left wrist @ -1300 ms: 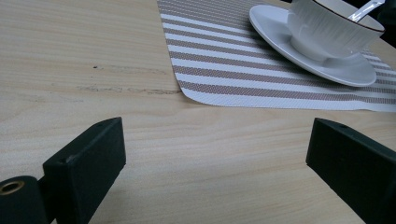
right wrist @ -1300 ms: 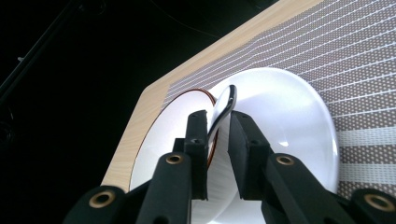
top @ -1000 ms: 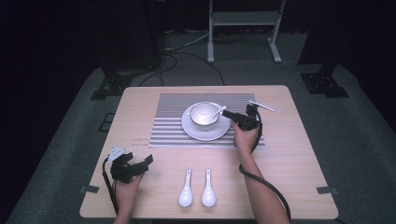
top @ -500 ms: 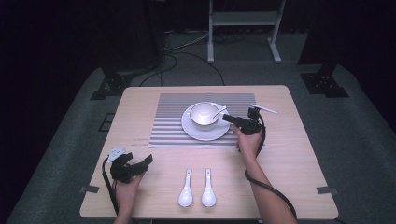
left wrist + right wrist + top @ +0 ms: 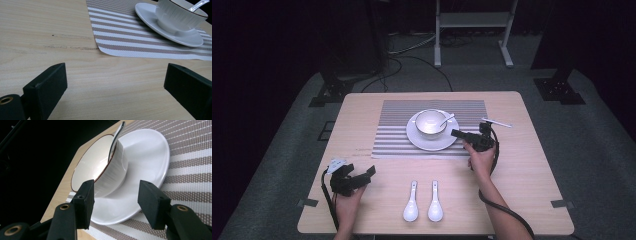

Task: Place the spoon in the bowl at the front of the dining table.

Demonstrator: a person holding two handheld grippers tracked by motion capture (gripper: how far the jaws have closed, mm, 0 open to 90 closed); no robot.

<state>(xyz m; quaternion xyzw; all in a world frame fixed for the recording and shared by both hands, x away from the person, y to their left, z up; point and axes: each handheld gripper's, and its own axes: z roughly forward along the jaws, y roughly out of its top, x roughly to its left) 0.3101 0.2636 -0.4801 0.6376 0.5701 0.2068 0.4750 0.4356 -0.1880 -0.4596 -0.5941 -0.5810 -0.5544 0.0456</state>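
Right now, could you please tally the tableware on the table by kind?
Spoons: 3, two lying side by side, one spoon in the bowl
Bowl: 1
Saucer: 1
Placemat: 1
Total: 6

Both tongs matte black: left tongs (image 5: 371, 172), right tongs (image 5: 455, 133). Blocky rectangular jaws, brass-ringed screw holes at the bases. Pale grey plate tops the left one. Black cable trails each. Forearms bare, no sleeves.
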